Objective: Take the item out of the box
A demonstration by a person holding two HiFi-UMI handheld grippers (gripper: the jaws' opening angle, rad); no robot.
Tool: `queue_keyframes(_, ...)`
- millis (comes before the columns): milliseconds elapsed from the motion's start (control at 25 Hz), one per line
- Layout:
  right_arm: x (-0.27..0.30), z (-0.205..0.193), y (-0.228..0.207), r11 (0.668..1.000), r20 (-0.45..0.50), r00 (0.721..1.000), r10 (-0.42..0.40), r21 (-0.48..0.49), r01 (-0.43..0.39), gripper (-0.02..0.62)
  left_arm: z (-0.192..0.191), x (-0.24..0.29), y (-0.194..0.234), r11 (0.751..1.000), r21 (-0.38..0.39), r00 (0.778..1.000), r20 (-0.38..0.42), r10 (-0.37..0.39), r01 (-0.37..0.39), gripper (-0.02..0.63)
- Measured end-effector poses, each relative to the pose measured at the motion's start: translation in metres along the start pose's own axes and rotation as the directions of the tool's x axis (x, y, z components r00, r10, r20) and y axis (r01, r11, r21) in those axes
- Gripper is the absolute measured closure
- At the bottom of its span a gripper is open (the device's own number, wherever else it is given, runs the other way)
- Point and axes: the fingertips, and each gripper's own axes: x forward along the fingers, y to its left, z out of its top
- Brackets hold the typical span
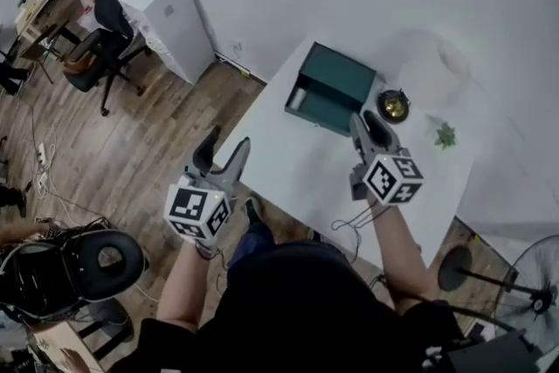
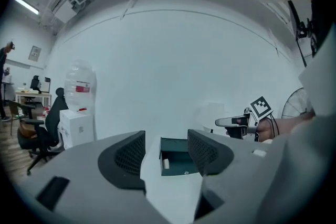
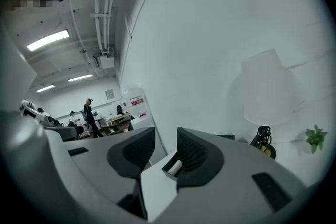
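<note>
A dark green box lies open on the white table, with a small white item at its left end. My right gripper hovers at the box's near right corner, its jaws open and empty. In the right gripper view, the box's corner and the white item show through the gap of the right gripper. My left gripper is open over the table's near left edge, well short of the box. In the left gripper view, the box and item lie ahead of the left gripper.
A lamp with a white shade and a brass base stands right of the box, with a small green plant beside it. A water dispenser and office chairs are left of the table. A fan stands at lower right.
</note>
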Motion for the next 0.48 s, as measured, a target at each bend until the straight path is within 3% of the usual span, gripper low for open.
queue_keyframes(320,0.065,-0.027,0.012,0.989,-0.099,0.987,-0.128,0.061,0.134,0.459,-0.02,0.058,0.073,0.983,-0.046,0.98,-0.088,-0.178,0.175,0.357)
queue_keyframes(480,0.1,-0.06,0.002,0.979,-0.213,0.969,-0.123,0.134,0.154,0.462,-0.034,0.077,0.09,0.975,-0.076,0.967,-0.131,-0.217,0.208,0.357)
